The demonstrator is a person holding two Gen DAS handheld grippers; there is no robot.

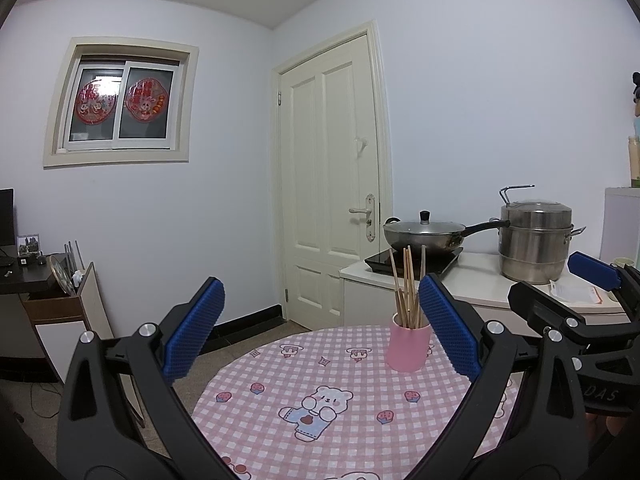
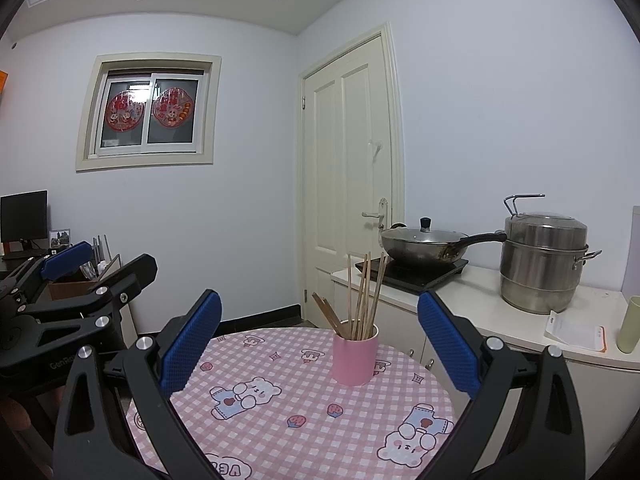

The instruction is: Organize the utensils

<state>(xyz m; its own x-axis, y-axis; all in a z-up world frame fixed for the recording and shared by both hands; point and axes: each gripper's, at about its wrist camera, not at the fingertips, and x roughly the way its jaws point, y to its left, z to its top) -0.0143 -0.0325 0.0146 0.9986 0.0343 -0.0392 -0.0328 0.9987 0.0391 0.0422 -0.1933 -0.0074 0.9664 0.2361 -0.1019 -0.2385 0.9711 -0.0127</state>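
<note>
Blue-padded jaws fill the foreground of both wrist views, and on each tool they stand wide apart with nothing between them. On the left gripper the pads frame the checked cloth of the round bench. The right gripper sits level with it on the other side, and each tool shows at the edge of the other's view, so the two hang side by side above the near rim of the bench, clear of everything.

Beyond the jaws, toward the far side of the bench, stands the pink cup, upright, with the chopsticks standing in it and fanning out above the rim. One darker pair leans well to the left and sits lower than the rest. No loose utensil shows on the cloth in either view, so the sorting looks close to done, or finished.

Behind, on the white counter, are a lidded wok on a black hob and a steel steamer pot.

The risk I see lies in the cup: it is light, tall-loaded and near the far edge. A jaw brushing the splayed sticks could lever it over and spill them onto the floor. Pinching the leaning pair too high could drag its neighbours out too.
</note>
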